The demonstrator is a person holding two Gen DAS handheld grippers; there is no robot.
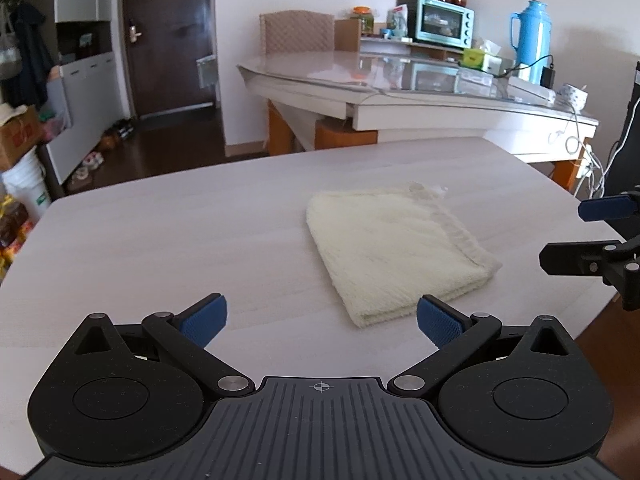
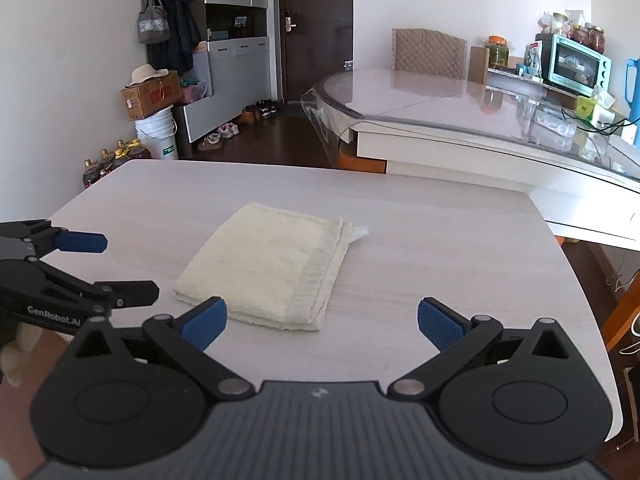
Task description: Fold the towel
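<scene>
Cream towel [image 2: 272, 268] on pale wood-grain table [image 2: 440, 248]; black grippers, seemingly blue-padded jaws.

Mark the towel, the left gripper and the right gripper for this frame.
towel [image 1: 394, 256]: left wrist view, middle of the folded top layer.
left gripper [image 1: 321, 318]: left wrist view, midway between its open blue fingertips.
right gripper [image 2: 322, 318]: right wrist view, midway between its open blue fingertips.
</scene>
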